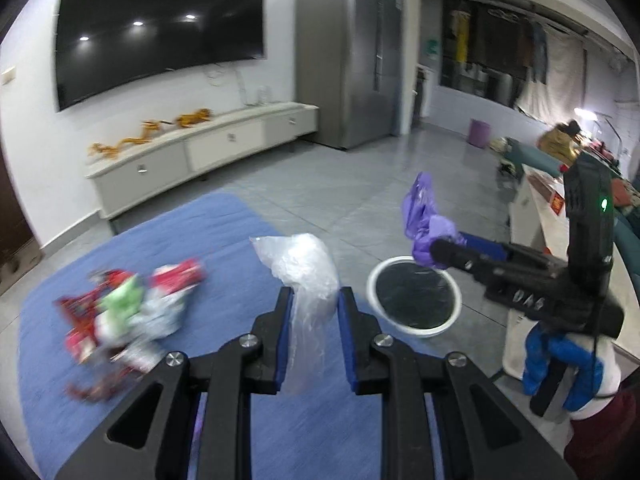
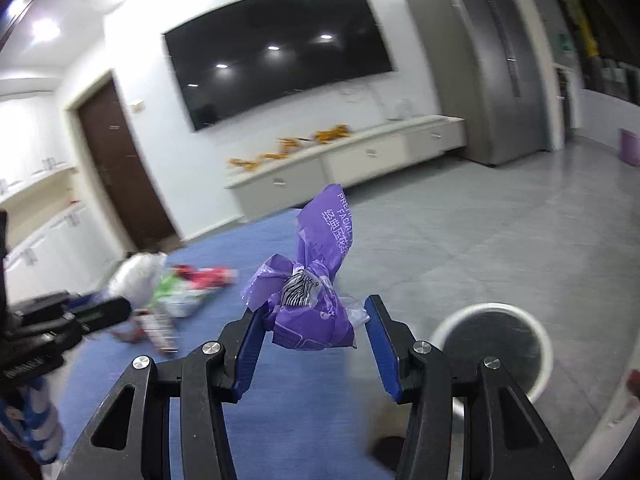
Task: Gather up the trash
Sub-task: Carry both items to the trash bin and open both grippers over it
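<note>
Left gripper [image 1: 313, 300] clamps a clear bag [image 1: 306, 276] above the blue bench [image 1: 224, 224]. Right gripper [image 2: 314, 322] – jaws spread, purple wrapper [image 2: 316, 280] between them, grip unclear – beside the bin [image 2: 494, 344]. Wrapper pile [image 1: 128, 312] lies left.

The left hand-held gripper [image 1: 312, 300] is black, with blue pads [image 1: 280, 344] and silver screws. The right hand-held gripper [image 1: 430, 246] matches it, bearing white lettering and a green light at 2 o'clock. A blue-and-white glove [image 1: 560, 368] covers the right hand.
</note>
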